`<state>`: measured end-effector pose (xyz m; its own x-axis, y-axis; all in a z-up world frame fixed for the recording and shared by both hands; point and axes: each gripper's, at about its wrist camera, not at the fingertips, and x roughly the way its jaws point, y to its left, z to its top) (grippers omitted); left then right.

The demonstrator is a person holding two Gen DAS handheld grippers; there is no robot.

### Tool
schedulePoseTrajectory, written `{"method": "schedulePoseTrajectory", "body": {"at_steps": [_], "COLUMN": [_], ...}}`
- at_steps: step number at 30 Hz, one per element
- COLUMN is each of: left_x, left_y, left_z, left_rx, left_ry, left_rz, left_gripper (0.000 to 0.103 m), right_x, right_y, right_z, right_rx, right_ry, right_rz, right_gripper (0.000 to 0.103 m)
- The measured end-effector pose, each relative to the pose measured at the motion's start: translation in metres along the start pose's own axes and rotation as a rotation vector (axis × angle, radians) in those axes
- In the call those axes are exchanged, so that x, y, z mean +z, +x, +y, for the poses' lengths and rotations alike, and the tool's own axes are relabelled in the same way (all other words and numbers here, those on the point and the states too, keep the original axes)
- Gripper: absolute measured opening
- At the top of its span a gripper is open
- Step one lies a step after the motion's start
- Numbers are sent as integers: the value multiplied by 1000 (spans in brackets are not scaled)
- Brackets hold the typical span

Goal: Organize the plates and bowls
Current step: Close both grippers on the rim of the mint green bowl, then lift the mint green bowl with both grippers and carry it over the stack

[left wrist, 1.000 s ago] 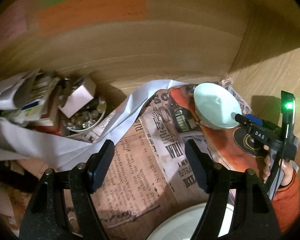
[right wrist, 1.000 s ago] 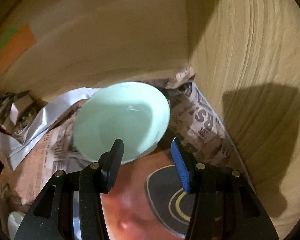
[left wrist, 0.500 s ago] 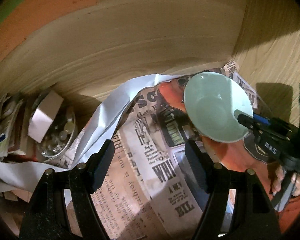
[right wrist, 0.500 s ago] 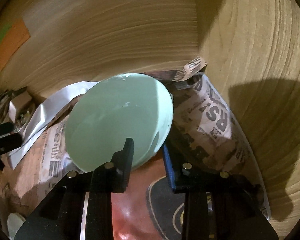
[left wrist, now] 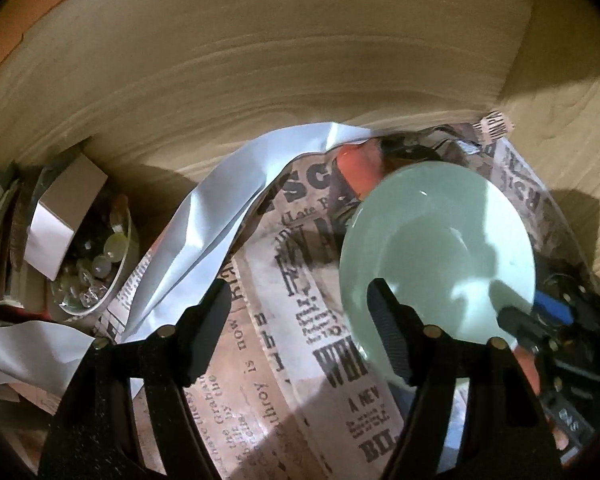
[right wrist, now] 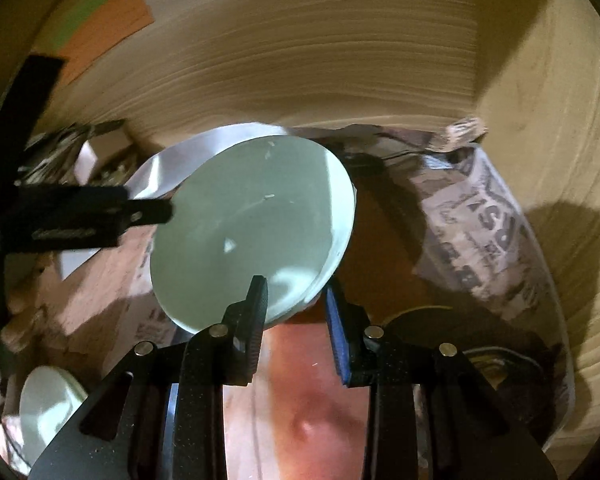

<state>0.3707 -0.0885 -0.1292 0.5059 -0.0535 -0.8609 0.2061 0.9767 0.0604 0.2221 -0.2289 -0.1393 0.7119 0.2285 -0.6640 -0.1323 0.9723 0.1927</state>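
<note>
Right gripper is pinching the pale green ceramic bowl by its near rim, tilted above newspaper lining. Only the left view shows the glass dish of beads. Left gripper, closing on nothing, is crowding the bowl's edge; wooden walls close behind.

Printed on newspaper beneath left claw: "is now", "A NEW", "BIL"; other headlines too cropped to read.

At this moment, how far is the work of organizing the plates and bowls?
Nothing looks finished yet. In hand: the right gripper pinches the rim of the pale green ceramic bowl, tilted above the newspaper lining. The left gripper is closing, nothing pressed between its fingers, one finger in front of the bowl. Left: setting this bowl down, then the white dish at the lower left edge of the right wrist view.
</note>
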Motion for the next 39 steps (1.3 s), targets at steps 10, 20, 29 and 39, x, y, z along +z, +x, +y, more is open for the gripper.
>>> {"method": "schedulePoseTrajectory", "body": {"at_steps": [10,20,29,39], "left_x": [0,-1,-14,-39], "left_y": [19,21,-10,-69], "left_z": [-7,-29,-30,-20], "left_rx": [-28,-6,-10,-41], "left_ry": [24,109,111,61], "left_rz": [38,35,-3,-122], "left_gripper": [38,14,14,14], "right_x": [3,3,4,2], "right_y": [7,8,-13,-55], "right_z": [6,4,6,26], "right_rx": [21,10,17,12], "right_ry": [8,36,53,24], "right_rz": [3,-11,-56,-146], "right_gripper": [27,26,26,26]}}
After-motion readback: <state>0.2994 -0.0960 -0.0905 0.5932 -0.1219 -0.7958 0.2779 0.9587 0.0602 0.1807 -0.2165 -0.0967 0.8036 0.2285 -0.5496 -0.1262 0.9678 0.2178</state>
